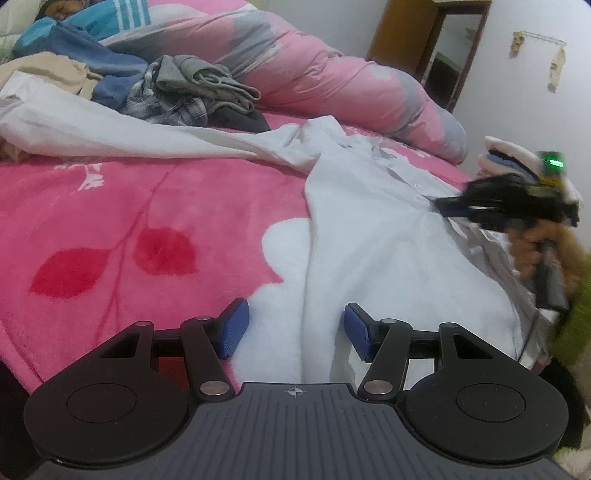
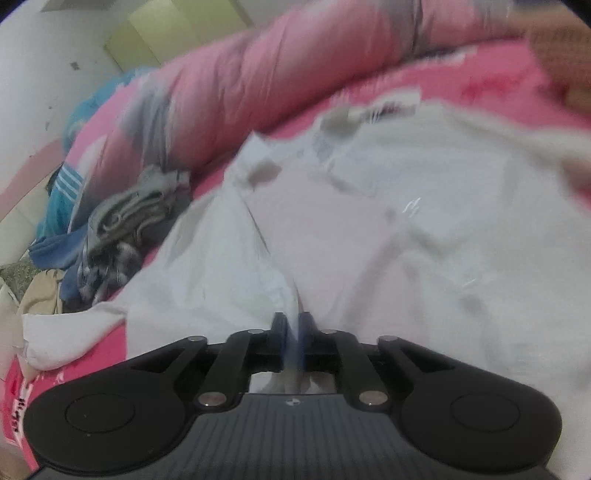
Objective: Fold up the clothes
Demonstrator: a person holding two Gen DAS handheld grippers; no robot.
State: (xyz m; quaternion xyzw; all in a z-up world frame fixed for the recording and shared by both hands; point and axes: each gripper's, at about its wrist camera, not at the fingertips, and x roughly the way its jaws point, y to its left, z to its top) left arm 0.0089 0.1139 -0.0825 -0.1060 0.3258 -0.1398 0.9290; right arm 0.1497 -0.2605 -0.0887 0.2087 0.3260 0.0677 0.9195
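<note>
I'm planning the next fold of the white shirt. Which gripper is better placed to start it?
Right. The right gripper already pinches a fold of the white shirt, while the left gripper hangs open over the hem, gripping nothing.

A big bed [image 1: 110, 206] fills the room. It has a pink blanket [image 1: 155, 192] with red leaves and white flowers. A puffy pink and grey quilt [image 1: 303, 62] lies along the far side. The wall [image 1: 535, 110] is white. A brown wooden door frame [image 1: 391, 33] stands at the back.
</note>
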